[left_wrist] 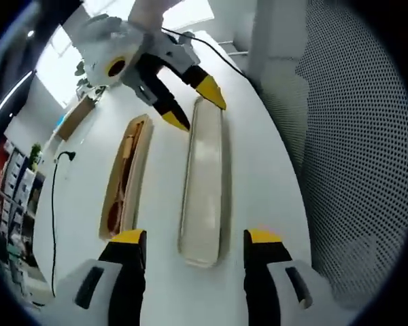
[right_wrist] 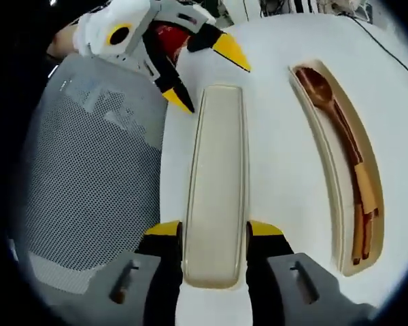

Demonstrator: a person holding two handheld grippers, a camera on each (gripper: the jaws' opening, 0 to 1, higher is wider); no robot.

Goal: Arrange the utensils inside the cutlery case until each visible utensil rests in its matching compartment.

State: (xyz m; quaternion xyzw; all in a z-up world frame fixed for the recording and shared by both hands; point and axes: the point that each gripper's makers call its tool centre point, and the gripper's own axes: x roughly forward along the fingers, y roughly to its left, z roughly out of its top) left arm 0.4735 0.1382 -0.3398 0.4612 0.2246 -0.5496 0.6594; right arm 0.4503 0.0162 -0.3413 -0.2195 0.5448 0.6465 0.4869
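Note:
A long cream case lid (right_wrist: 216,183) lies flat on the white table. My right gripper (right_wrist: 215,229) is at its near end, jaws pressed against both long sides. Beside it lies the case base (right_wrist: 343,204), holding a wooden spoon (right_wrist: 326,102) and another wooden utensil (right_wrist: 364,224) end to end. In the left gripper view the same lid (left_wrist: 202,183) runs away from my left gripper (left_wrist: 196,236), which stands open over the lid's other end with a gap on each side. The base (left_wrist: 126,178) lies to the lid's left. The right gripper (left_wrist: 194,107) comes in from the top.
A grey mesh chair back (right_wrist: 88,183) stands close to the table edge beside the lid, and it is the same chair back (left_wrist: 353,149) seen from the other side. A black cable (left_wrist: 54,204) trails along the table's far side. Shelves (left_wrist: 13,183) stand beyond.

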